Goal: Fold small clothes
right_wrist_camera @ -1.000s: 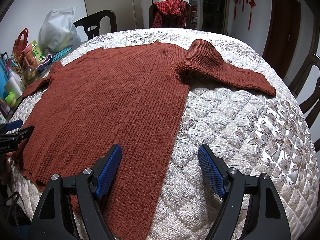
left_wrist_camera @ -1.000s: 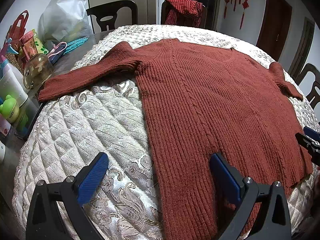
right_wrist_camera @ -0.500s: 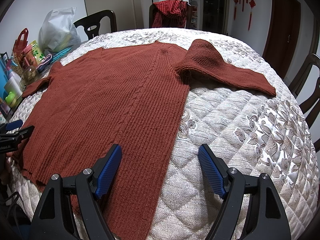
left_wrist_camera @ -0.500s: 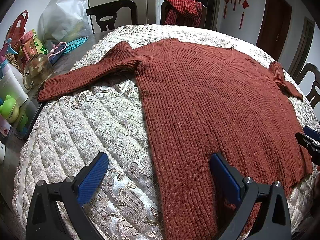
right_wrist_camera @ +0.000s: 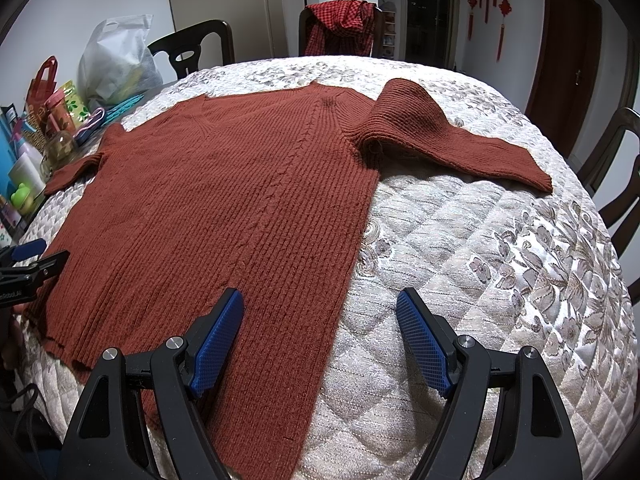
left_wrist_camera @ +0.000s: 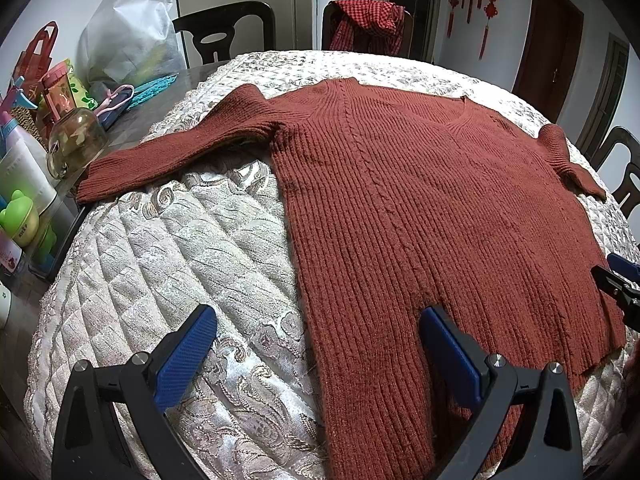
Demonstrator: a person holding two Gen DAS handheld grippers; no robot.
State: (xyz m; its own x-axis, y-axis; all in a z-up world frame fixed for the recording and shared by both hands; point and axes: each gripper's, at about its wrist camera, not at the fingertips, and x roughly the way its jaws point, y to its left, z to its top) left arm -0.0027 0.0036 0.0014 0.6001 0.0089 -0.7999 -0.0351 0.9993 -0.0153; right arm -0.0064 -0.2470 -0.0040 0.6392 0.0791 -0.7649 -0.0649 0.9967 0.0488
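Far left on the bare worktop edge (left_wrist_camera: 160,100): glass jar (left_wrist_camera: 76,142), green toy (left_wrist_camera: 20,220), white bag (left_wrist_camera: 128,40); quilted cover (left_wrist_camera: 180,248) spans the rest of the worktop; rust-red knit sweater (left_wrist_camera: 420,200) lies flat and unfolded on the cover, neckline away from the cameras, hem near the front edge; one sleeve (left_wrist_camera: 172,152) stretches out toward the jar, the other sleeve (right_wrist_camera: 452,136) bends out over the cover on the opposite side; left hand-held gripper (left_wrist_camera: 316,356) jaws spread wide, straddling the sweater's left side edge near the hem, gripping nothing; right hand-held gripper (right_wrist_camera: 320,336) also spread wide, straddling the right side edge, gripping nothing; red checked cloth (right_wrist_camera: 340,24) draped on a chair behind.
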